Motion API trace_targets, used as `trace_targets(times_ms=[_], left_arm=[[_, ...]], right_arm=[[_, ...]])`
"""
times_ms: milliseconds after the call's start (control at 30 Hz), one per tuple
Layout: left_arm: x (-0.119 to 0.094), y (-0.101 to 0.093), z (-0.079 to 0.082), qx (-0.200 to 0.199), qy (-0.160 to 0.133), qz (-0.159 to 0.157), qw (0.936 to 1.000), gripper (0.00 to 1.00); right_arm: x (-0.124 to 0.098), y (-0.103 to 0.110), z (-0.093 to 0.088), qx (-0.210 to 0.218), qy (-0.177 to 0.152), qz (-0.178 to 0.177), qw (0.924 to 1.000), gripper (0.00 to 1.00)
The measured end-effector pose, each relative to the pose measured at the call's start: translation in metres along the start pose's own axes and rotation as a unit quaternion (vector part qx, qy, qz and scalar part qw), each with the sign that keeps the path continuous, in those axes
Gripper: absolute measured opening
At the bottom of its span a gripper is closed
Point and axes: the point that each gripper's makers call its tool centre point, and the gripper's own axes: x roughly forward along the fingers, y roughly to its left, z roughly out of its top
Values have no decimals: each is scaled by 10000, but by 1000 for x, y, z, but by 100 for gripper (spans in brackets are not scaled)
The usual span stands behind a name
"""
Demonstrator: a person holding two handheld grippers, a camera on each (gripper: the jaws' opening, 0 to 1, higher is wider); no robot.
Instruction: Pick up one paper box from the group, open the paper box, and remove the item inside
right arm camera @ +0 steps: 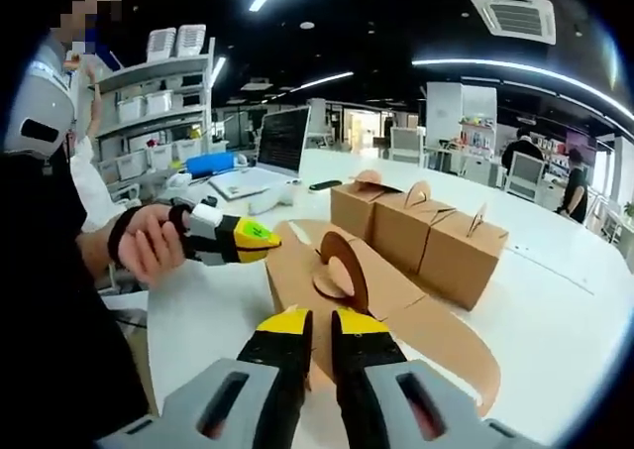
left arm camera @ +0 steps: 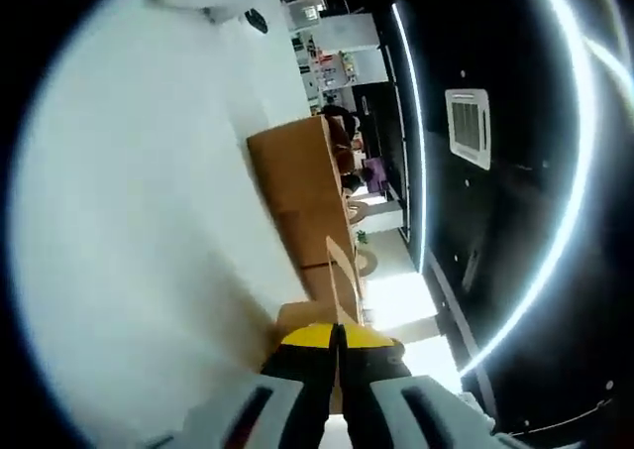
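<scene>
Pinching thin, light cardboard, the left gripper [right arm camera: 265, 239] clamps the opened paper box [right arm camera: 396, 310] flap edge; the right gripper [right arm camera: 322, 322], jaws slightly parted, nears its floppy handle tab [right arm camera: 347, 263].

A brown paper box [right arm camera: 381, 305] lies opened out flat on the white table, its panels spread wide and one rounded handle flap [right arm camera: 345, 261] standing upright near the middle. Just behind it, three closed boxes [right arm camera: 416, 226] of the same brown card stand in a row, touching side by side, each topped with a small arched handle.
</scene>
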Motion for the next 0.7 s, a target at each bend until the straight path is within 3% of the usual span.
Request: trace_targets(times_ms=[500, 700], left_arm=[[2, 1, -2, -173, 95, -41, 9998, 4], [2, 8, -9, -166, 230, 54, 9996, 4]], right_arm=[[2, 1, 0, -9, 58, 17, 10000, 9], [3, 1, 0, -34, 77, 71, 9999, 9]])
